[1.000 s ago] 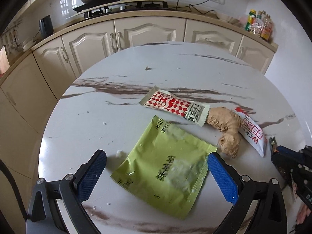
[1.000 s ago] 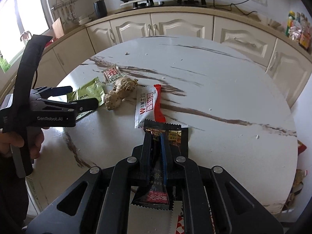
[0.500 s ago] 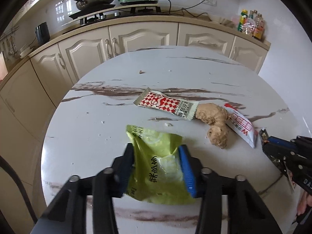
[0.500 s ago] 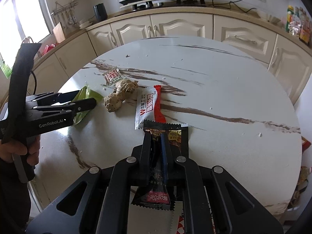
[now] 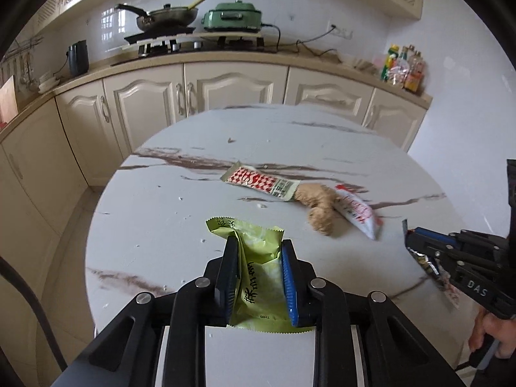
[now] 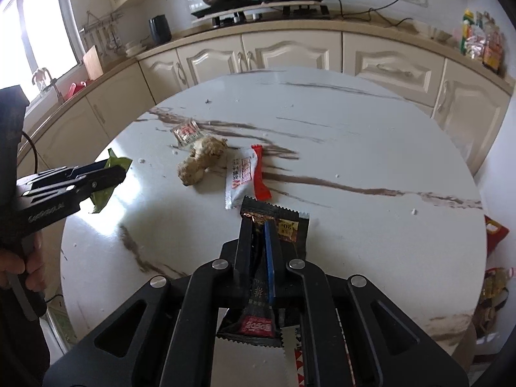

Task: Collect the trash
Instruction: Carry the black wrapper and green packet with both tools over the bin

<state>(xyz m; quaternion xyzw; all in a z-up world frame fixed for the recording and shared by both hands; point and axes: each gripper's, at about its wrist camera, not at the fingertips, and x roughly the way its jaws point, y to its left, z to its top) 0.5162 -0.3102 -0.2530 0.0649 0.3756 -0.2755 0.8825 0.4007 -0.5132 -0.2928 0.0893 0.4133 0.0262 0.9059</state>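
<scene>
Left wrist view: above the marble table, the left gripper is closing its jaws on a crumpled green wrapper printed "60H1". The right gripper, marked "DAS", pinches a black wrapper reading "20".

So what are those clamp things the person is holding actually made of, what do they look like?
Both are black, angular frames with silver rivets at the linkage joints. The left gripper has two flat fingers faced with blue ribbed pads; the right gripper looks the same. White lettering runs along each body, and a thin black cable trails from the left one.
</scene>
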